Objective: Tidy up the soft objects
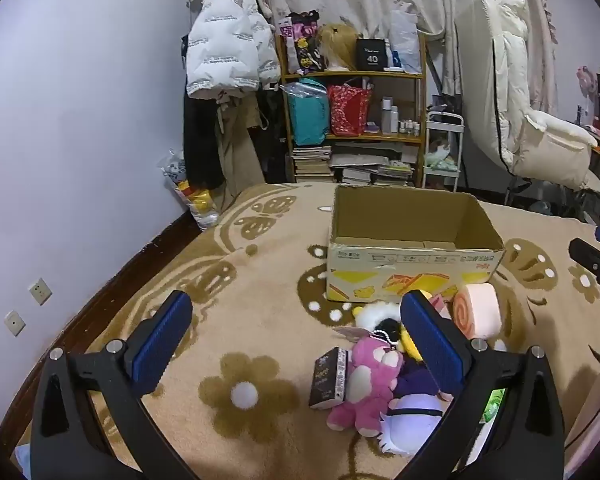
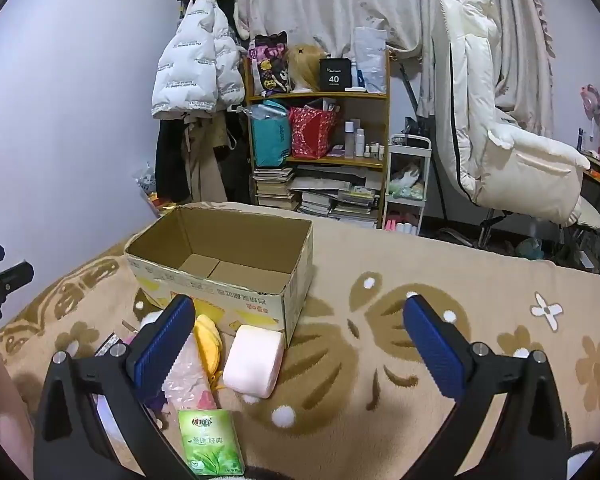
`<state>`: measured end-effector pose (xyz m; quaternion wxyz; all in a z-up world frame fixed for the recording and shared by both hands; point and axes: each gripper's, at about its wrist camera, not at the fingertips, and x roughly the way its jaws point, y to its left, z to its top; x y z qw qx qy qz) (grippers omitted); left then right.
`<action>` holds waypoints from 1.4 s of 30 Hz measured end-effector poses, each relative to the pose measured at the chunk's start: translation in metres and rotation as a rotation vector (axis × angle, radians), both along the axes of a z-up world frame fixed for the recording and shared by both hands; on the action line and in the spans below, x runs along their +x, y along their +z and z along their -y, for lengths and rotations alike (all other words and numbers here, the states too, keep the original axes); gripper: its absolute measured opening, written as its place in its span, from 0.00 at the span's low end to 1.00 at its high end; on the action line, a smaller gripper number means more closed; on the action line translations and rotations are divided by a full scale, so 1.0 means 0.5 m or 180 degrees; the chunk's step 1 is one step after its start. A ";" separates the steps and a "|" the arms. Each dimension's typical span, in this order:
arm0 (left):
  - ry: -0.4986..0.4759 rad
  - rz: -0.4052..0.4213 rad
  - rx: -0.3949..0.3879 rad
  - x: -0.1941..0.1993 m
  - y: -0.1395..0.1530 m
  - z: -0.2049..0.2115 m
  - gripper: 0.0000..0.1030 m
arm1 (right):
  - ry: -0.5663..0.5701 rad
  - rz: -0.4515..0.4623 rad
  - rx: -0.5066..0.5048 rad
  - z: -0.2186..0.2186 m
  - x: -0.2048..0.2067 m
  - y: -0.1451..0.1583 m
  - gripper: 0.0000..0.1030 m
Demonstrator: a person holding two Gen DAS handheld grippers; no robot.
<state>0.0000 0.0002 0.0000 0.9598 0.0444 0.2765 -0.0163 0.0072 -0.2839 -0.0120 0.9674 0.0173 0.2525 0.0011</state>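
An empty cardboard box (image 1: pixel 414 256) (image 2: pixel 224 276) stands open on the bed's beige flowered blanket (image 1: pixel 260 264). In front of it lies a heap of soft toys: a pink bear (image 1: pixel 366 384), a purple-and-white plush (image 1: pixel 412 416), a yellow plush (image 2: pixel 208 342) and a pink swiss-roll cushion (image 1: pixel 478 310) (image 2: pixel 254 360). A dark tissue pack (image 1: pixel 329 378) and a green tissue pack (image 2: pixel 211 442) lie beside them. My left gripper (image 1: pixel 296 338) hovers open just left of the heap. My right gripper (image 2: pixel 300 344) is open over the cushion's right side, with nothing between its fingers.
A wooden shelf (image 1: pixel 354 120) crammed with bags, bottles and books stands beyond the bed. A white puffer jacket (image 1: pixel 228 44) hangs at its left. A white padded chair (image 2: pixel 500 152) sits at the right. The wall (image 1: pixel 80 120) borders the bed's left side.
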 end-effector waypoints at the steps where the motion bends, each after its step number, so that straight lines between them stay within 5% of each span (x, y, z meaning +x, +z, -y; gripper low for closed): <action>1: 0.0000 0.0005 0.0000 -0.001 0.000 0.000 1.00 | -0.0002 0.0004 0.0007 0.000 0.000 0.000 1.00; 5: 0.0005 0.0033 0.0132 -0.004 0.006 0.008 1.00 | -0.0002 0.0025 -0.0013 -0.001 -0.001 0.000 1.00; 42: 0.0001 0.0003 0.0064 -0.006 0.003 0.002 1.00 | -0.0014 -0.0012 -0.0053 -0.019 0.007 -0.013 1.00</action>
